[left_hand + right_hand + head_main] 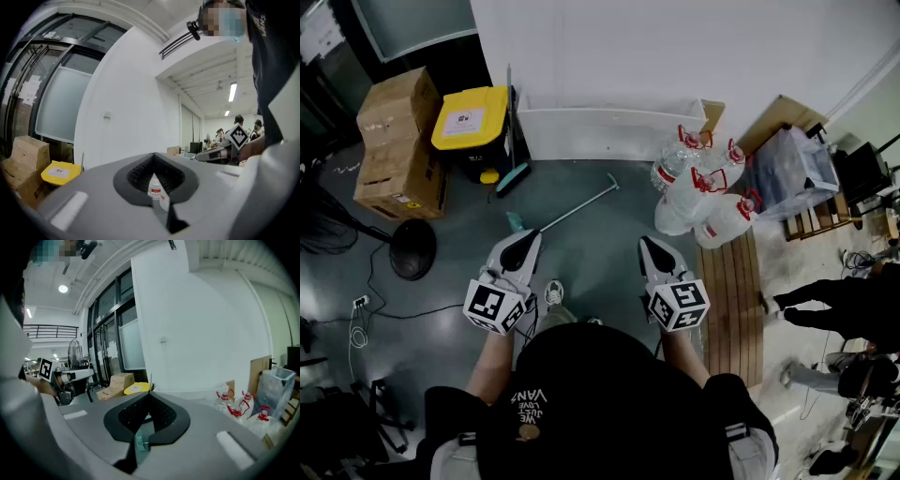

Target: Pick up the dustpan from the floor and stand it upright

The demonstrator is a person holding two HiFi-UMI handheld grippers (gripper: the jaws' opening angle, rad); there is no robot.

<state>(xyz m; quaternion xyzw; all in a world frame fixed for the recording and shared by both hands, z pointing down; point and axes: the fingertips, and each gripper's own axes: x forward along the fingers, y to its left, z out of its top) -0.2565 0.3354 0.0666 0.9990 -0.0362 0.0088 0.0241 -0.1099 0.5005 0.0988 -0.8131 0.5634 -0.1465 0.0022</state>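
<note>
The long-handled teal plastic dustpan (572, 208) lies on the grey floor (592, 258) just beyond the left gripper (527, 236) (the nearer one), handle slanting far-right; it and the right gripper (650, 243) are clenched, empty.

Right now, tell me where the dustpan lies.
Head view: dustpan on the floor, centre, just ahead of the left gripper, handle pointing toward the water bottles.

At the centre of the head view, the left gripper (525, 240) covers the lower end of the dustpan (577, 206). A person (834, 305) is cut off at the right edge. The label (464, 119) on the yellow lid (490, 101) is too small to read.
</note>
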